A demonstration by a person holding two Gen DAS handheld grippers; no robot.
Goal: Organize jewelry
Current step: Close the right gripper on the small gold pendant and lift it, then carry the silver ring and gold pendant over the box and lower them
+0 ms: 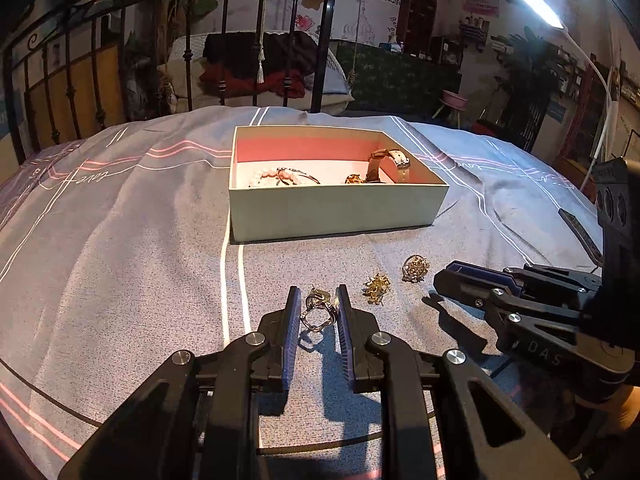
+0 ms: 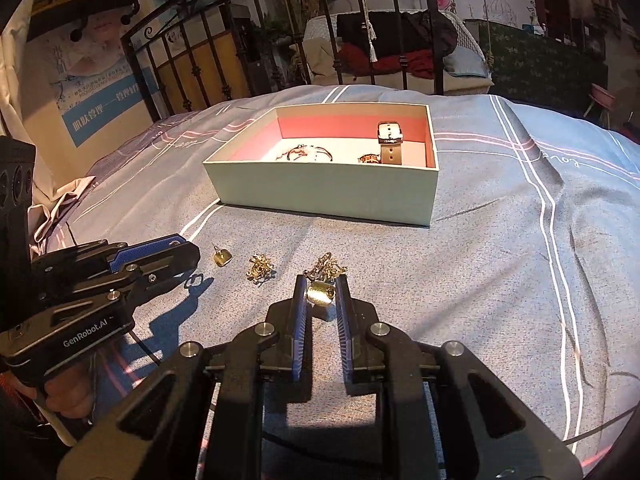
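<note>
A pale green box [image 1: 336, 210] with a pink lining sits on the bed; it holds a watch [image 1: 390, 164], a pearl bracelet [image 1: 276, 176] and a bangle. The box also shows in the right wrist view [image 2: 320, 190]. My left gripper [image 1: 319, 304] is shut on a silver ring [image 1: 318, 314] and holds it just above the bedspread. My right gripper [image 2: 321, 294] is shut on a gold earring [image 2: 320, 294] next to a gold chain piece [image 2: 326, 266]. Loose gold pieces [image 1: 376, 288] [image 1: 415, 268] lie between the two grippers.
A grey striped bedspread [image 1: 120, 240] covers the bed. A black iron headboard [image 1: 256, 40] stands behind the box. A gold stud earring [image 2: 222, 257] and a gold cluster [image 2: 261, 267] lie near the left gripper's tip [image 2: 176, 254].
</note>
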